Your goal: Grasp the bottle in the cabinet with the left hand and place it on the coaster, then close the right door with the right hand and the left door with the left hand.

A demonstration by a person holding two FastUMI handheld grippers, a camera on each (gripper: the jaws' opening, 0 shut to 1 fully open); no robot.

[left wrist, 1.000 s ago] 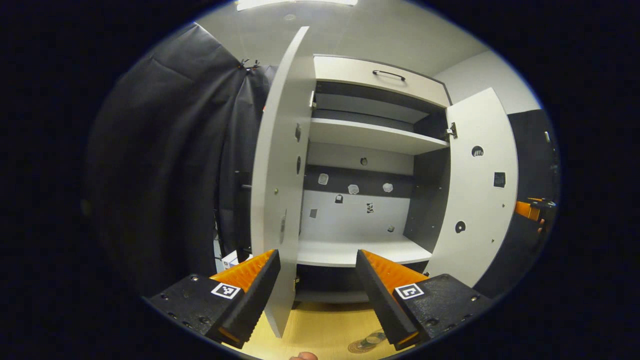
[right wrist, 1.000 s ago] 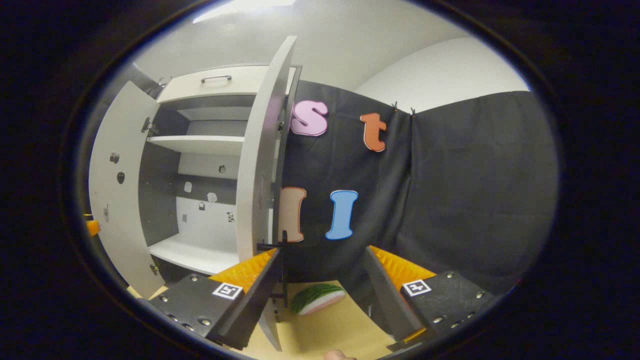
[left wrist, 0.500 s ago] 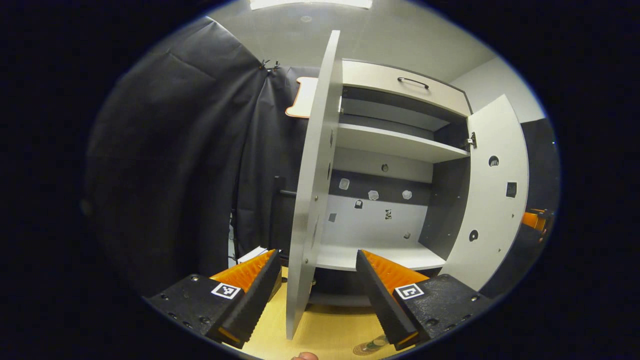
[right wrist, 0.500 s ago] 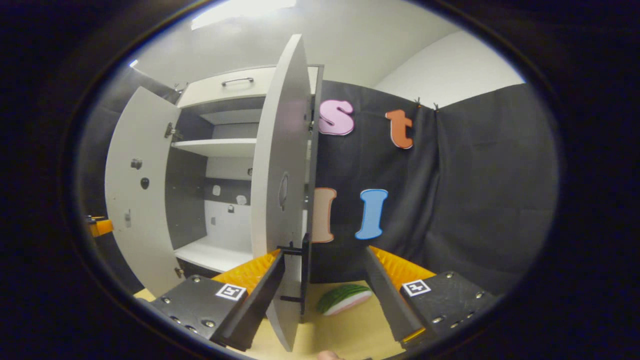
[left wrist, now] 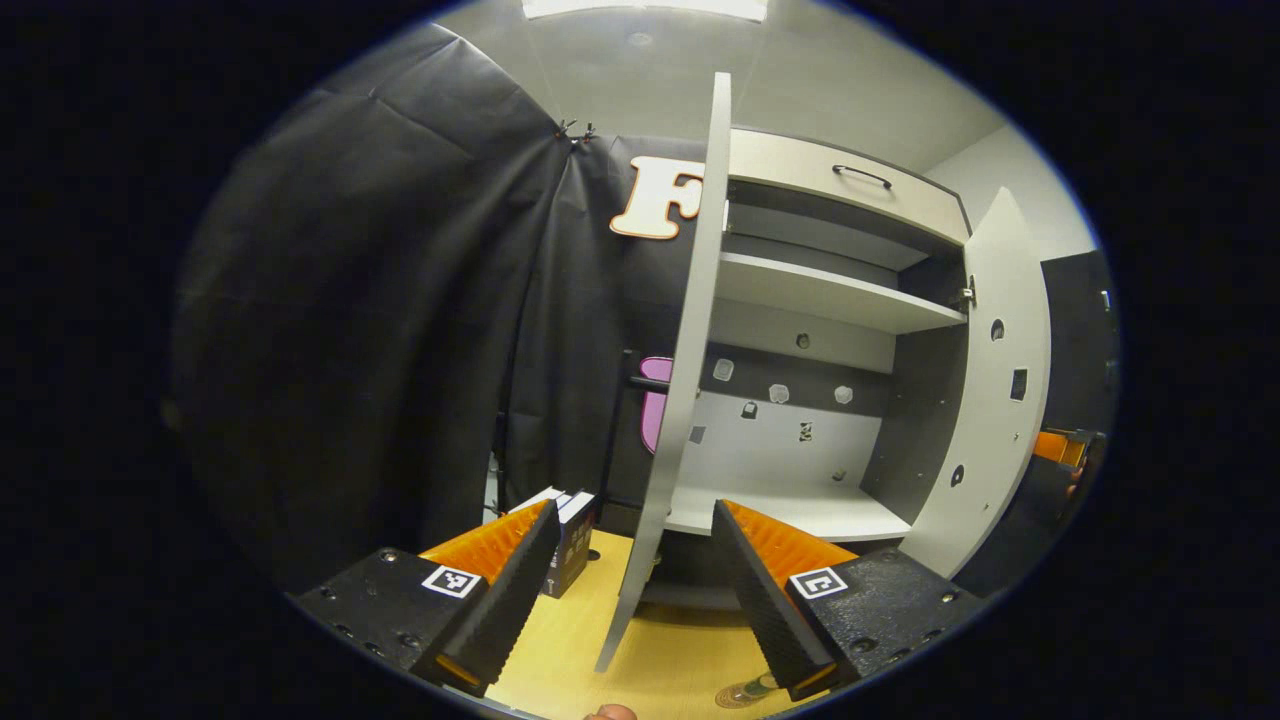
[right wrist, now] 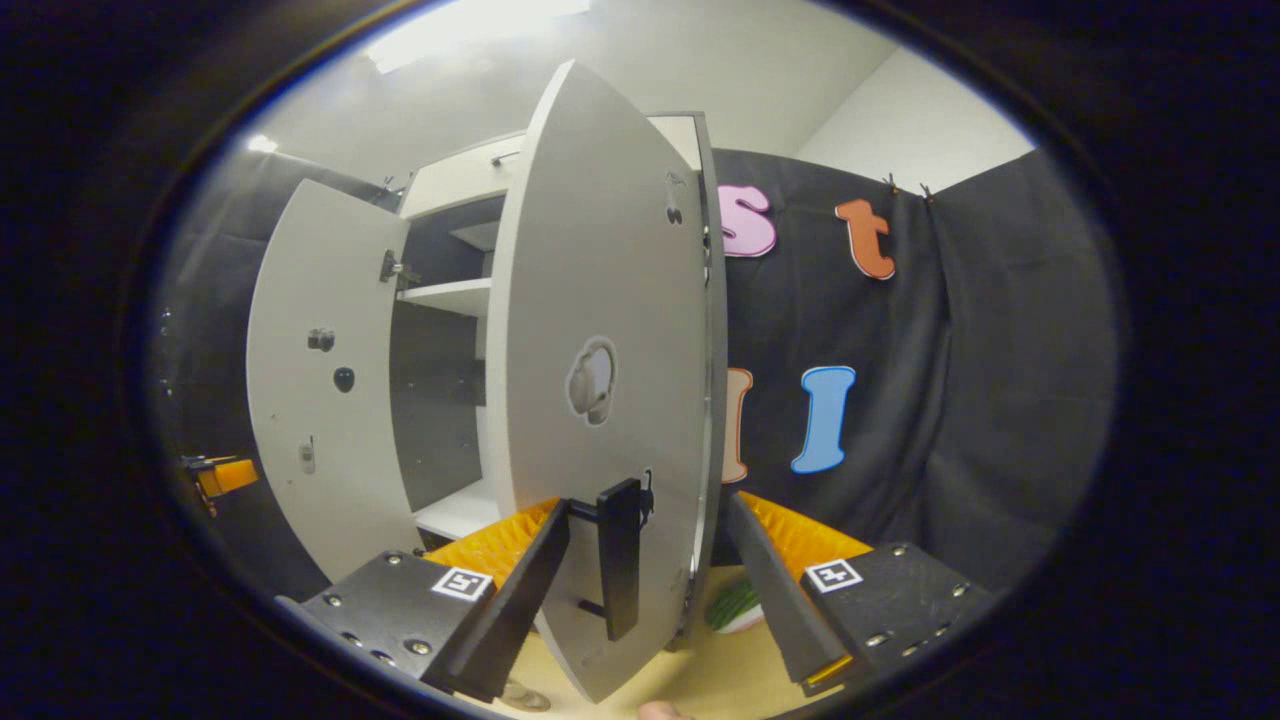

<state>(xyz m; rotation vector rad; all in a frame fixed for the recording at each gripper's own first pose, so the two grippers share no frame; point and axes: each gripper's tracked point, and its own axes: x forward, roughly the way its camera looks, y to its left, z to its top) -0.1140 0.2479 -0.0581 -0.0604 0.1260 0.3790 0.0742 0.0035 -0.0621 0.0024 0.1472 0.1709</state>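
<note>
The white cabinet (left wrist: pixel 830 300) stands with both doors ajar and bare shelves. In the left gripper view the left door (left wrist: pixel 680 400) shows edge-on, its lower edge between the fingers of my open left gripper (left wrist: pixel 635 515), untouched. A round coaster (left wrist: pixel 748 690) peeks out at the bottom with something small on it that I cannot make out. In the right gripper view the right door (right wrist: pixel 590 300) shows its outer face. Its black handle (right wrist: pixel 620 560) hangs between the fingers of my open right gripper (right wrist: pixel 650 505), close to the left finger. The left door (right wrist: pixel 320 400) stands beyond it.
A small dark box (left wrist: pixel 570 540) stands on the wooden tabletop (left wrist: pixel 570 650) left of the left door. A watermelon slice (right wrist: pixel 735 605) lies on the table behind the right door. The other gripper shows far off in each view (left wrist: pixel 1060 445) (right wrist: pixel 225 475). Black cloth walls surround the booth.
The right door has swung partway toward closing, so its outer face and handle now show between my right fingers. My left gripper has shifted left, and the left door now appears edge-on.
</note>
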